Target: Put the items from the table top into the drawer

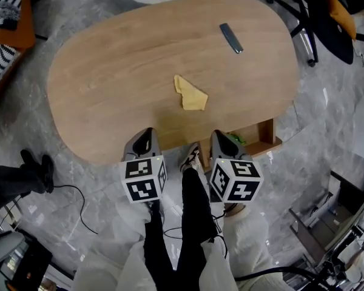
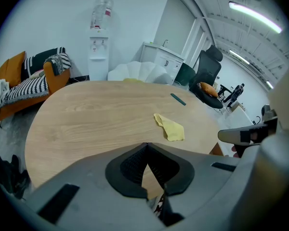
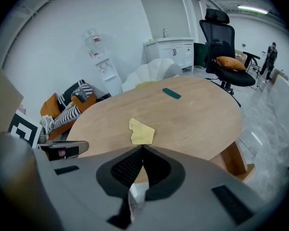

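On the oval wooden table (image 1: 109, 77) lies a crumpled yellow cloth (image 1: 190, 94) near the middle, also in the left gripper view (image 2: 169, 127) and right gripper view (image 3: 141, 131). A dark flat bar (image 1: 230, 37) rests at the far right of the tabletop (image 2: 178, 98) (image 3: 171, 93). Both grippers hover side by side at the table's near edge, short of the cloth. My left gripper (image 1: 147, 133) (image 2: 147, 144) is shut and empty. My right gripper (image 1: 219, 136) (image 3: 142, 147) is shut and empty too. An open wooden drawer (image 1: 262, 143) shows under the table's near right edge, with something green (image 1: 236, 139) inside.
A black office chair (image 1: 324, 14) with an orange cushion stands at the far right. An orange sofa (image 1: 12, 29) with striped cushions is at the far left. My legs (image 1: 188, 223) stand between the grippers, a cable (image 1: 79, 205) trails on the floor, and a water dispenser (image 2: 99, 42) stands against the wall.
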### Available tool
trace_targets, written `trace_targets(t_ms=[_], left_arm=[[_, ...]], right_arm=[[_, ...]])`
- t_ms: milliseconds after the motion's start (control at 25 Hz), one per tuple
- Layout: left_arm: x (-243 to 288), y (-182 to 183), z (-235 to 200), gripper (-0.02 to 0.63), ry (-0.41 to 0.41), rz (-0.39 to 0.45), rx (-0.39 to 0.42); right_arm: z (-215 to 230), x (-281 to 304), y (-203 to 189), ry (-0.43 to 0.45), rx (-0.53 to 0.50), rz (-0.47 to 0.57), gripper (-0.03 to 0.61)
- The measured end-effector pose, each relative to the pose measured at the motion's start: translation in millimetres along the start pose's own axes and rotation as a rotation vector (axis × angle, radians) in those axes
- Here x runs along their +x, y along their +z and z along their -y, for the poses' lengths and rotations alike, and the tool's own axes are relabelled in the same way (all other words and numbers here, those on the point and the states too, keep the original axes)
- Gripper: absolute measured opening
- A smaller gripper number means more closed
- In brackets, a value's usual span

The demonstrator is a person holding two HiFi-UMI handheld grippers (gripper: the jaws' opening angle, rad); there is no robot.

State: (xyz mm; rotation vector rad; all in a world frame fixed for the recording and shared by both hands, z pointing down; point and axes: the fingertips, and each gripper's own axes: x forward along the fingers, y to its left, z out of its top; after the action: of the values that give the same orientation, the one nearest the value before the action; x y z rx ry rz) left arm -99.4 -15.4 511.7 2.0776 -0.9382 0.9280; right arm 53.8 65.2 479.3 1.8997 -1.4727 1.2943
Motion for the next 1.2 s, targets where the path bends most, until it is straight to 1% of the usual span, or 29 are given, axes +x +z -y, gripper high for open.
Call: trace_targets(t_ms=[280, 520, 680, 880, 920, 1000, 1200], left_arm=[[20.2, -0.3, -14.6, -0.006, 0.021, -0.021, -0.034], [37.0, 3.6, -34.1, -0.006, 0.045, -0.026, -0.074], [45.0, 4.7, -43.3, -0.006, 0.059, -0.03, -0.101], [50.2, 1.5, -56.7, -0.006, 0.07, -0.045, -0.114], [51.6, 1.4, -58.9, -0.006, 0.073, -0.048, -0.118], [53.8, 2.0, -62.1, -0.006, 0.078, -0.05, -0.124], [53.8, 3.6, -67.5, -0.006, 0.083, -0.048, -0.124]], right_arm=[[-2.3, 39.1, 9.7, 0.008, -0.033, -0.033, 0.063], [-12.8, 75.0, 17.2, 0.013, -0.063, -0.071, 0.064], [-14.8, 91.2, 19.0, 0.024, -0.081, -0.102, 0.065], [-15.8, 106.4, 19.9, 0.011, -0.095, -0.129, 0.069], [-15.4, 109.3, 19.6, 0.01, -0.096, -0.136, 0.08], [-14.2, 113.9, 18.3, 0.004, -0.1, -0.152, 0.127], [-12.6, 119.0, 12.6, -0.022, -0.105, -0.18, 0.129]])
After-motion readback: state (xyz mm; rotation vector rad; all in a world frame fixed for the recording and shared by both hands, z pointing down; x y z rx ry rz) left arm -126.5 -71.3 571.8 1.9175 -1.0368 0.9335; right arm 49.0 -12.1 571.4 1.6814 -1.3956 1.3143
